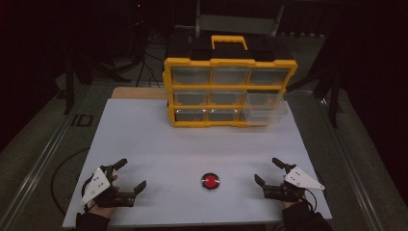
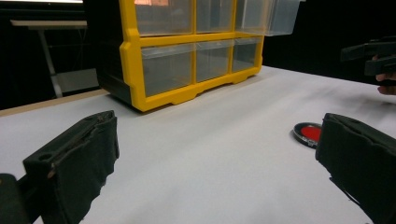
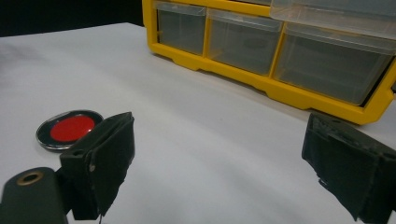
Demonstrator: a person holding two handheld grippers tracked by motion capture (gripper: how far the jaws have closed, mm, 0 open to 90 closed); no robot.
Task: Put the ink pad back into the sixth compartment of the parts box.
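The red button (image 1: 210, 181) lies flat on the white table (image 1: 192, 139), near the front edge and between the two grippers, touched by neither. It is a round red disc in a dark, shiny ring. In the left gripper view the button (image 2: 309, 134) sits just beside the right-hand jaw, partly hidden behind it. In the right gripper view the button (image 3: 70, 129) lies beside the left-hand jaw, its edge cut off by that jaw.

The left gripper (image 1: 129, 176) rests at the table's front left corner, held by a hand (image 1: 102, 202) that comes in from the bottom. Its jaws stand wide apart with bare table between them, and the left gripper (image 2: 217, 163) grips nothing. The right gripper (image 1: 268, 170) rests at the front right, also held from below. Its jaws are spread wide too, and the right gripper (image 3: 219, 154) has only table surface in its gap. Both grippers point toward the far side of the table, well apart from each other.

At the far side stands a yellow cabinet (image 1: 228, 91) with three rows of clear drawers and a yellow handle on top. One drawer (image 1: 263, 106) at its right side, in the middle row, sticks out from the frame. The cabinet (image 2: 187, 65) is well apart from both grippers and from the button. In the right gripper view the cabinet's (image 3: 280, 51) lower drawers look clear and the pulled-out drawer (image 3: 336, 14) overhangs them.
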